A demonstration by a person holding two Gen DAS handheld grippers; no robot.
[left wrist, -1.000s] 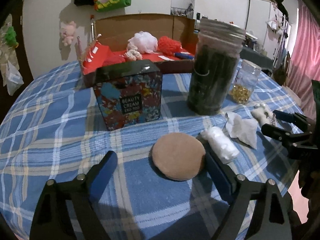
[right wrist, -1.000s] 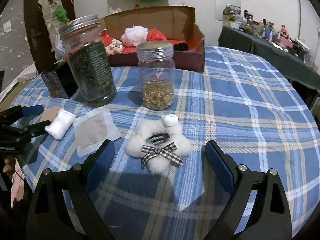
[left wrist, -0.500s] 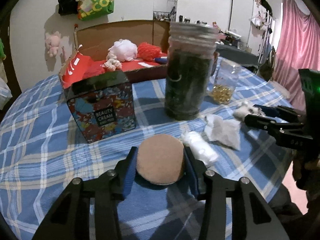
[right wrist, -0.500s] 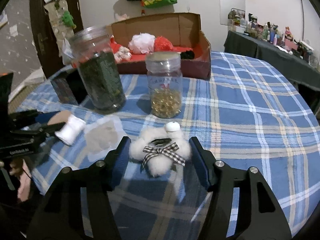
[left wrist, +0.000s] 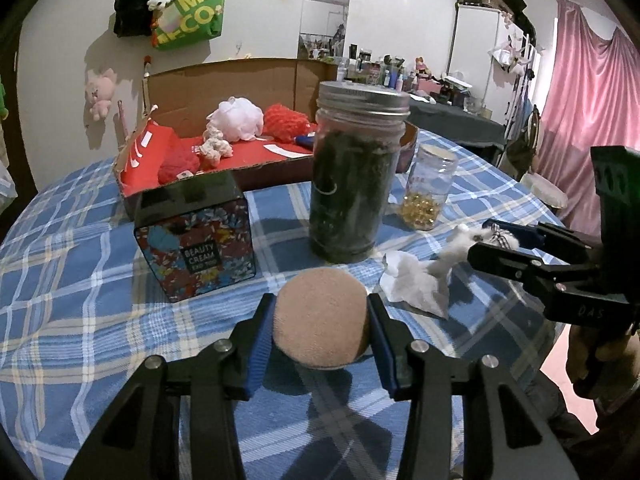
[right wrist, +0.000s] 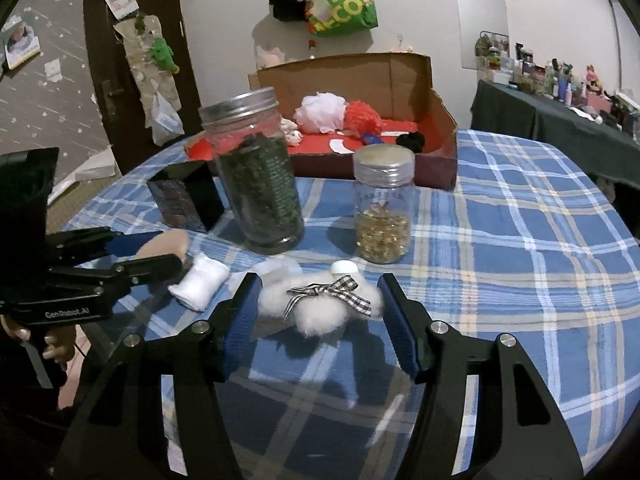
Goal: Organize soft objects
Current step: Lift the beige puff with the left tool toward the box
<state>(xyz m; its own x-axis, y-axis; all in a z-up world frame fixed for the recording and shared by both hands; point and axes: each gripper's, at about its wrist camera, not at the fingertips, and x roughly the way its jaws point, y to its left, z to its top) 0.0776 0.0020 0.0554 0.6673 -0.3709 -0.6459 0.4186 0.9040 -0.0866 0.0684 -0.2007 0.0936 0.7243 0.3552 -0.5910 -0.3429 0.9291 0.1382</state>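
Note:
My left gripper [left wrist: 320,300] is shut on a round tan powder puff [left wrist: 322,322], held a little above the blue plaid tablecloth [left wrist: 80,300]. Both blue pads press its sides. My right gripper [right wrist: 318,280] is shut on a white fluffy hair clip [right wrist: 320,312] with a black-and-white check bow, also just off the cloth. In the right wrist view, the left gripper [right wrist: 160,248] with the puff [right wrist: 168,242] is at the left. A white cotton roll [right wrist: 200,282] lies beside it. In the left wrist view, the right gripper [left wrist: 492,236] holds the fluffy clip [left wrist: 460,240] at the right.
An open cardboard box [left wrist: 224,80] with red lining and several puffs stands at the back. Between it and the grippers stand a tall dark jar [left wrist: 352,184], a small jar of golden beads [right wrist: 382,212] and a floral tin [left wrist: 196,240]. A crumpled tissue [left wrist: 414,284] lies on the cloth.
Both grippers went from wide open around their objects to shut on them. Both then rose slightly, lifting the puff and the fluffy clip off the cloth.

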